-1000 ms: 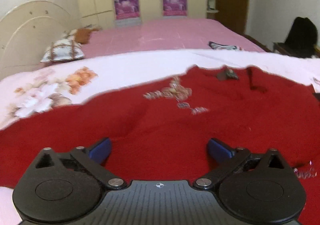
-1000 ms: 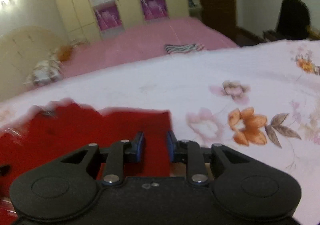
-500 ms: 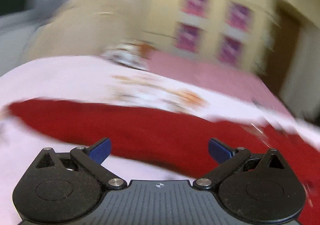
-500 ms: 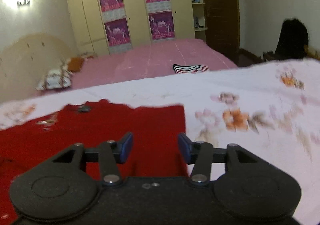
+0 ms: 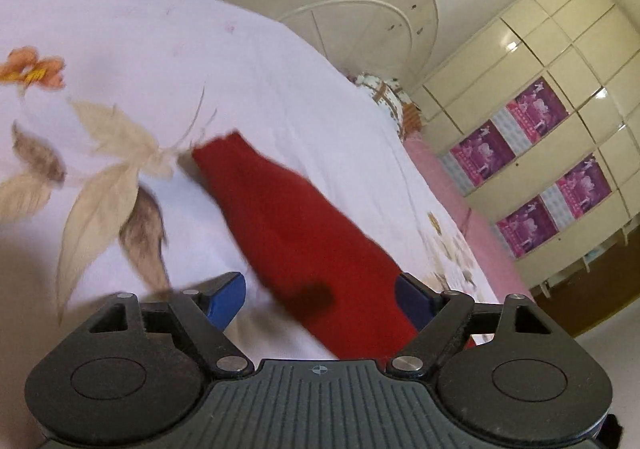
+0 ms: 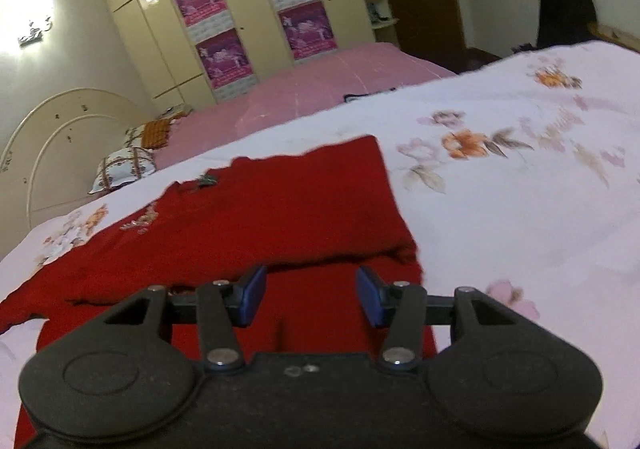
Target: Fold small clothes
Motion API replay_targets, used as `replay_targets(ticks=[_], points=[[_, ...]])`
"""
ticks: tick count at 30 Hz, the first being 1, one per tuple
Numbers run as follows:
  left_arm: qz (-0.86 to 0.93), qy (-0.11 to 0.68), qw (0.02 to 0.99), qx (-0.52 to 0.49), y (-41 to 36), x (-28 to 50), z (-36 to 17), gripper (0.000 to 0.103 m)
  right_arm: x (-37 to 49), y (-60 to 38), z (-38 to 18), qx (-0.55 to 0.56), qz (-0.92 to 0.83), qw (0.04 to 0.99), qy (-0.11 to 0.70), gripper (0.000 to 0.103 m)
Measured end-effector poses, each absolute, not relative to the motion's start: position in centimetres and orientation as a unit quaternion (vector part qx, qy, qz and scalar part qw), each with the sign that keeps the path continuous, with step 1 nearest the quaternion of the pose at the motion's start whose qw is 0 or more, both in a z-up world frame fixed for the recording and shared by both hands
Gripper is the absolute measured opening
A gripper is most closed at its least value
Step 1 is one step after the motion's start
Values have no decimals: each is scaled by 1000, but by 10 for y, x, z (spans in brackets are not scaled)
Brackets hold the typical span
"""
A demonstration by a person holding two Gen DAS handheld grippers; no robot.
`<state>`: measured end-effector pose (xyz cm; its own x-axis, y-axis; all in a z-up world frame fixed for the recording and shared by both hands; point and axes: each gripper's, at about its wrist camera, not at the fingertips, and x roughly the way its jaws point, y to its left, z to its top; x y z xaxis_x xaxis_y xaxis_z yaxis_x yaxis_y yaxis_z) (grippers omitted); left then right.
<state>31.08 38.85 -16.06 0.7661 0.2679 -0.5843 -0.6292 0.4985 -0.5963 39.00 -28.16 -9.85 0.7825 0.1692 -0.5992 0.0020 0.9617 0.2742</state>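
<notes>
A small red sweater [image 6: 280,217] with beaded trim lies spread on a white floral bedsheet [image 6: 520,189]. Its right part is folded over the body, leaving a fold edge just ahead of my right gripper [image 6: 310,293], which is open and empty above the cloth. In the left wrist view one red sleeve [image 5: 296,237] runs out over the sheet [image 5: 240,61]. My left gripper [image 5: 320,295] is open and empty, tilted, with the sleeve passing between its fingers.
A second bed with a pink cover [image 6: 320,89] lies behind, with pillows [image 6: 128,165] at a cream headboard [image 6: 60,137]. A cream wardrobe with purple posters [image 6: 256,9] lines the back wall. A dark chair [image 6: 564,13] stands at the right.
My left gripper has swung left from the sweater's body to its sleeve and tilted. My right gripper has opened from nearly shut and pulled back, leaving the sweater's right part folded over the body.
</notes>
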Motion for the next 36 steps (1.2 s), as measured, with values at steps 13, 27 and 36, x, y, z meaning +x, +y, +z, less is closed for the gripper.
replay_targets(ticks=[13,27,36], points=[[276,259,900,-217,317,380,-111,8,399,-293,-100,135,28,932,335,50],[-101,362,927,7,-126,498,-113,9,384,-337,-87,235,-11,925,300,53],[-49,301,952,-1,-42,424,-82,69,412,-328,-113,341,78,879,324,60]])
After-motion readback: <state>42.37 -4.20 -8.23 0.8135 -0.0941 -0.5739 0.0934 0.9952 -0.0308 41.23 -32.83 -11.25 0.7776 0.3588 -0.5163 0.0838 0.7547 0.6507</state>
